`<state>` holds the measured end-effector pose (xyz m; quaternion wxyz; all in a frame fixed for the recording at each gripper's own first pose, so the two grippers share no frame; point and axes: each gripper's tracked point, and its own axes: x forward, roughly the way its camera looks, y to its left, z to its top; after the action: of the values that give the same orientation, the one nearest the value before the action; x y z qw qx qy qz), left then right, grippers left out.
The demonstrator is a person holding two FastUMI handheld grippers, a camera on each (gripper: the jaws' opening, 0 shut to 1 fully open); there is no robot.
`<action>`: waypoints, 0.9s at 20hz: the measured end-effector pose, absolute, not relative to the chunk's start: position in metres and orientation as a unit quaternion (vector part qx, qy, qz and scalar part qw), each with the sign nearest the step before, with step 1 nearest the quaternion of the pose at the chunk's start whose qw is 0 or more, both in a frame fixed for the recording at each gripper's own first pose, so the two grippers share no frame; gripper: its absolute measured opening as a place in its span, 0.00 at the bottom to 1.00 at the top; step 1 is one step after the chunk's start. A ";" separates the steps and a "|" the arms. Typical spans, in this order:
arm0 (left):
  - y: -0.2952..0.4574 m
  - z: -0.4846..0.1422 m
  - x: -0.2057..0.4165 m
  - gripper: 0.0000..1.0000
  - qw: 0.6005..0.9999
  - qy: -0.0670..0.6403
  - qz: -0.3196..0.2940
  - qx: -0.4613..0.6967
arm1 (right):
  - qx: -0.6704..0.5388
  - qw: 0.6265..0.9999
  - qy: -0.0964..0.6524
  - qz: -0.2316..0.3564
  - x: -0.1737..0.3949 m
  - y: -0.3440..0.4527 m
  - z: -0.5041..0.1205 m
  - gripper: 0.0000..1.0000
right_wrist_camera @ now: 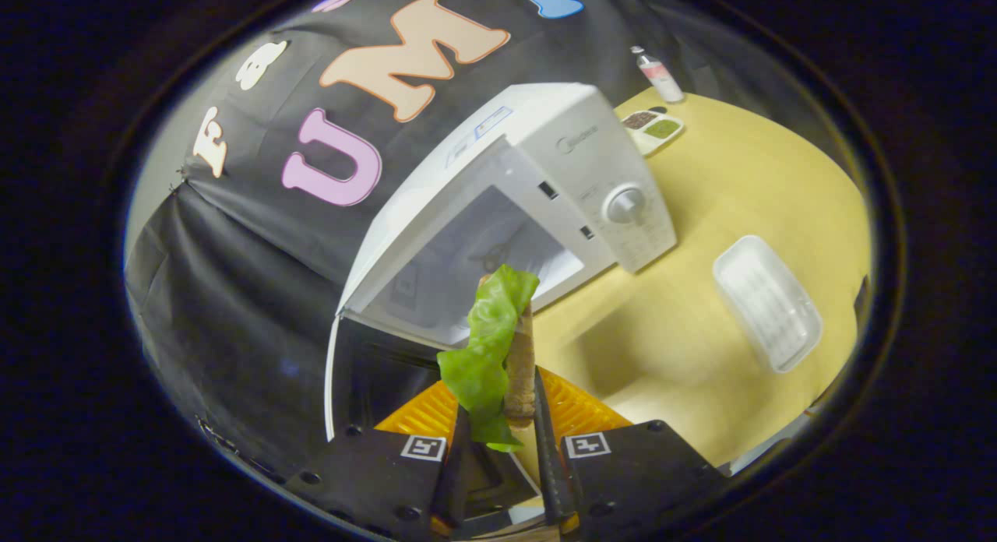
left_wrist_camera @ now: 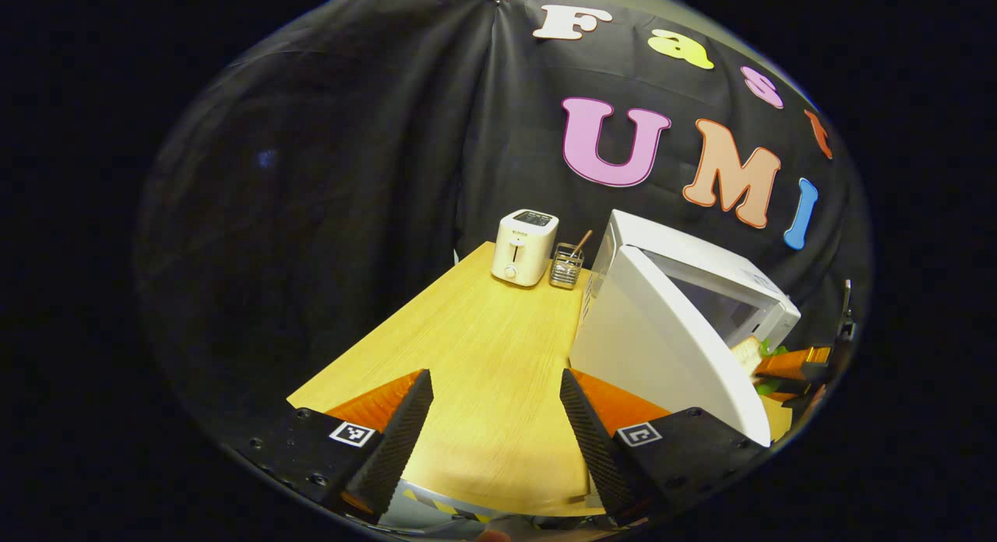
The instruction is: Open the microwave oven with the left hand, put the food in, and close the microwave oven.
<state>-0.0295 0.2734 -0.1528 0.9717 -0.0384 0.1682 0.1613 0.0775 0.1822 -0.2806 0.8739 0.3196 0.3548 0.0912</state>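
Hanging above the near edge of the wooden table [left_wrist_camera: 475,347], the left gripper [left_wrist_camera: 496,433] has its fingers spread wide with nothing between them. Beyond them, at the far end of the table, a white toaster [left_wrist_camera: 524,246] stands against the cloth wall, and just to its right sits a small wire holder [left_wrist_camera: 566,266] with a stick leaning in it. Farther right, the microwave [left_wrist_camera: 701,293] stands with its door [left_wrist_camera: 662,347] swung open toward the camera. Past the door's lower edge, a bit of bread and green leaf shows beside the other gripper [left_wrist_camera: 790,367].

In the right gripper view, the open door [right_wrist_camera: 330,371] appears edge-on at the left, and the bright oven chamber [right_wrist_camera: 475,254] lies ahead. The right gripper [right_wrist_camera: 498,441] pinches the food [right_wrist_camera: 498,347], a slice of bread with a lettuce leaf, both fingers pressed on it; it stands upright just in front of the chamber opening, not yet inside. To the right come the control knob [right_wrist_camera: 625,204], then a white tray [right_wrist_camera: 767,300] lying on the table, a two-part dish [right_wrist_camera: 653,128] of seasoning behind the oven, and a bottle [right_wrist_camera: 658,73].
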 end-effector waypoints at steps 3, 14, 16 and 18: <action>0.282 -0.153 -0.032 0.97 0.970 0.170 0.167 -0.036 | 0.362 0.865 0.327 0.116 0.096 0.211 -0.278 0.41; 0.290 -0.176 -0.040 0.98 0.960 0.210 0.177 -0.052 | 0.363 0.883 0.273 0.116 0.186 0.261 -0.310 0.40; 0.285 -0.180 -0.036 0.97 0.960 0.215 0.172 -0.056 | 0.357 0.890 0.265 0.102 0.201 0.262 -0.317 0.40; 0.277 -0.183 -0.033 0.97 0.959 0.222 0.165 -0.065 | 0.342 0.898 0.263 0.081 0.216 0.258 -0.329 0.40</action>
<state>-0.0330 0.2774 -0.1834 0.9589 -0.0647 0.2218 0.1649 0.2155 0.2579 -0.3288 0.8983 0.3423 0.2634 0.0805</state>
